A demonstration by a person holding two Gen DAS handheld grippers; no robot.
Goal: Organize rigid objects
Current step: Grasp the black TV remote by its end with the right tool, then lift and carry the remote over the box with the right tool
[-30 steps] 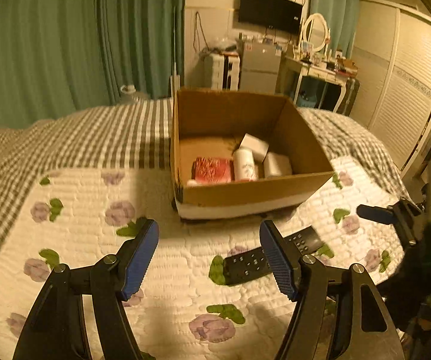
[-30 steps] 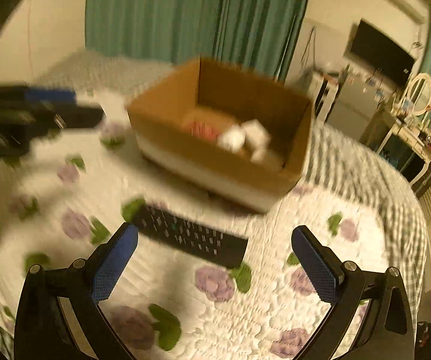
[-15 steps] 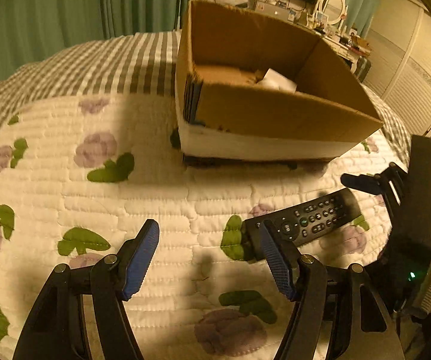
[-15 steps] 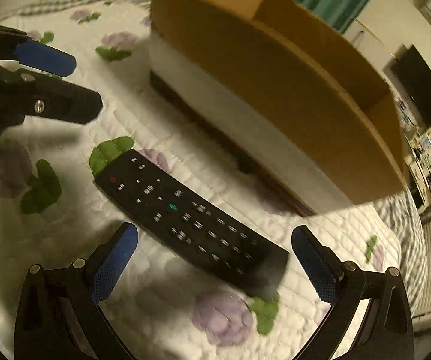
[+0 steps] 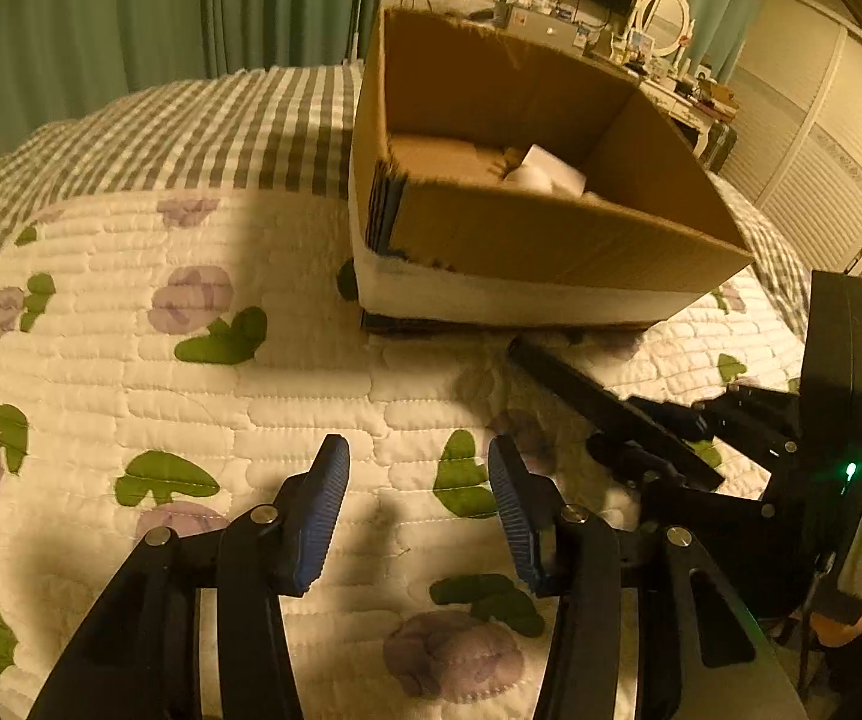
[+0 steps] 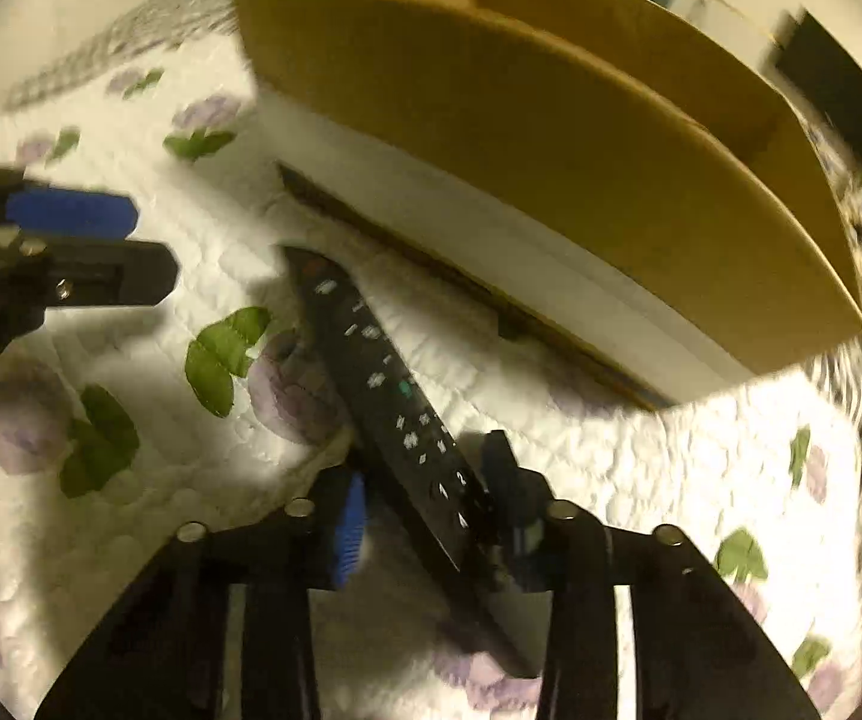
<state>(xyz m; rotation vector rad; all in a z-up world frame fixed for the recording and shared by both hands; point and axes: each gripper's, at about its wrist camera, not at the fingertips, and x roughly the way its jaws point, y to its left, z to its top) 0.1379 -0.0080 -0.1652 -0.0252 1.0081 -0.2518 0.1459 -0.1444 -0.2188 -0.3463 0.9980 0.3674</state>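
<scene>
Grasp stage of the pick-and-place cycle. Right tool (image 6: 425,519), a black two-finger frame with blue ribbed pads, has its jaws drawn in on the numeric-keypad end of the long black plastic remote control (image 6: 380,384); both pads appear to touch the remote's sides, so it is judged clamped. The remote runs forward and leftward from the jaws, its far end lying on the white quilted bed cover (image 6: 521,414) printed with purple flowers and green leaves, just in front of the near wall of the open brown cardboard box (image 6: 551,138) with the white band along its base. In the left wrist view the remote (image 5: 605,408) is seen edge-on, tilted, its far tip low near the box's front bottom edge. Left tool (image 5: 419,510), of the same build, hangs over the bed cover with its jaws parted and nothing between them; it appears at the left edge of the right wrist view (image 6: 71,216).

The box (image 5: 551,240) sits toward the far middle of the bed and already holds at least one white boxlike item (image 5: 551,174); the rest of its contents are hidden by the near wall.

Next move, as judged: raise the remote clear of the box's near rim, carry it over the opening and release. A grip near one end leaves a long overhang, so the remote may pivot in the pads or catch the rim.
</scene>
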